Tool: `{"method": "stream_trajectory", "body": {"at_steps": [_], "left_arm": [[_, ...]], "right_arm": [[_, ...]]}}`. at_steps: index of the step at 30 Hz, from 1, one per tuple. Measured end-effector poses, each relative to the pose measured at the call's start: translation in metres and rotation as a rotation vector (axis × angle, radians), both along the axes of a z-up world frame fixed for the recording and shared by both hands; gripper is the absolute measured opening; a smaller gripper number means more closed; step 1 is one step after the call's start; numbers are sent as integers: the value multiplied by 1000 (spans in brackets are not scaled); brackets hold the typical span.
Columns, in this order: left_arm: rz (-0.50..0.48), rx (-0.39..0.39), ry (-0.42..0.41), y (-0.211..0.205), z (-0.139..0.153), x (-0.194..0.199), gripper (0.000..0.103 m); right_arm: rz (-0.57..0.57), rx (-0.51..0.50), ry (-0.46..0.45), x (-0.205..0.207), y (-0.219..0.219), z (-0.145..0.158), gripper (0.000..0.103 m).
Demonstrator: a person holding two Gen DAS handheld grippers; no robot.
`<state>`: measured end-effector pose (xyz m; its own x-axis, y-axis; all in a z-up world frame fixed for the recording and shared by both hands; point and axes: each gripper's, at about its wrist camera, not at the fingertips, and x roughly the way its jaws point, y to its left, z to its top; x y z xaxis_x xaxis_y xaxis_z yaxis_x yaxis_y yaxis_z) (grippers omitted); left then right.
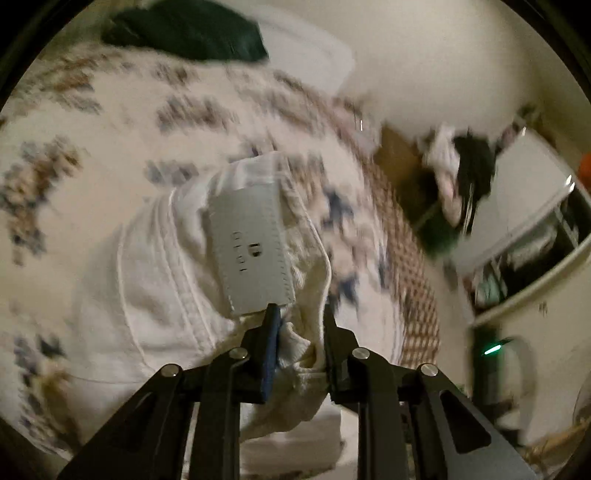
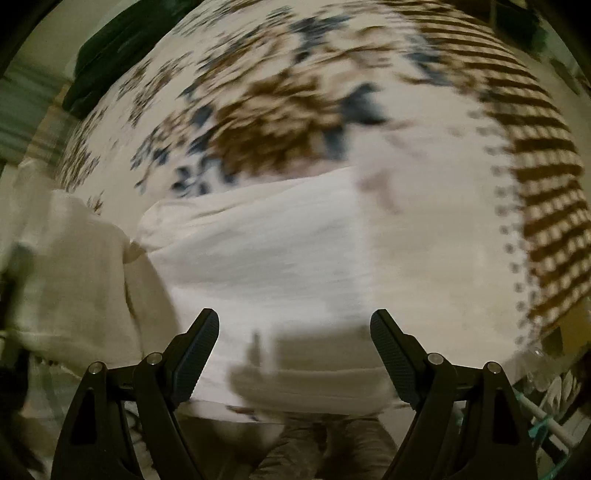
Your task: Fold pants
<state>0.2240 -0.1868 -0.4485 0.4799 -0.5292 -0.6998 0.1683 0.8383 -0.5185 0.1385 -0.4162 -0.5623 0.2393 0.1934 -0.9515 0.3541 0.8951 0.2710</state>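
White pants (image 1: 155, 280) hang bunched from my left gripper (image 1: 300, 314), which is shut on a fold of their thick edge. A grey label patch (image 1: 251, 243) on the pants shows just beyond the fingertips. Below lies a bedspread (image 1: 92, 122) with blue and brown flower print. In the right wrist view the white pants (image 2: 280, 251) lie spread across the same bedspread (image 2: 280, 99). My right gripper (image 2: 294, 321) hovers over them, jaws wide open, nothing between the pads. Both views are blurred by motion.
A dark green cushion (image 1: 192, 29) lies at the bed's far end. To the right of the bed are a heap of clothes (image 1: 461, 177), a white shelf unit (image 1: 528, 206) and a green light (image 1: 493, 349). The bedspread has a brown striped border (image 2: 543, 192).
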Motion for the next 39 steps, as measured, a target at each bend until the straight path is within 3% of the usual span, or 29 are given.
{"method": "stream_trajectory", "body": {"at_steps": [2, 3, 9, 14, 17, 18, 20, 21, 22, 27, 32, 34, 35, 39], "left_arm": [[-38, 33, 53, -24, -21, 3, 15], [-57, 36, 85, -35, -32, 4, 3], [-124, 97, 119, -70, -50, -5, 1], [-86, 124, 171, -55, -49, -5, 2], [-4, 137, 228, -26, -42, -2, 4], [29, 143, 243, -12, -37, -1, 10], [104, 174, 264, 17, -29, -1, 38], [141, 181, 269, 34, -26, -1, 60], [184, 193, 270, 53, -25, -1, 69], [300, 286, 291, 110, -37, 4, 70], [339, 319, 313, 136, -49, 2, 70], [340, 331, 311, 137, -51, 1, 70], [340, 337, 312, 138, -52, 0, 70], [346, 335, 326, 139, -54, -1, 70]], "right_arm": [[-27, -11, 2, -7, -16, -1, 86], [-37, -14, 4, -9, -23, -2, 86], [-99, -15, 15, -25, -63, -11, 86], [-114, 12, 12, -27, -69, -12, 86], [-104, 95, -11, -19, -64, -11, 86], [-88, 128, -24, -13, -59, -11, 86], [-43, 161, -49, 0, -46, -8, 86], [-24, 168, -54, 6, -39, -7, 86], [2, 178, -60, 15, -30, -9, 86], [103, 202, -52, 56, 11, -31, 86], [161, 197, 0, 84, 40, -66, 89], [183, 202, -38, 83, 48, -63, 76], [212, 181, -35, 81, 56, -61, 51], [215, 119, -68, 71, 67, -44, 25]]}}
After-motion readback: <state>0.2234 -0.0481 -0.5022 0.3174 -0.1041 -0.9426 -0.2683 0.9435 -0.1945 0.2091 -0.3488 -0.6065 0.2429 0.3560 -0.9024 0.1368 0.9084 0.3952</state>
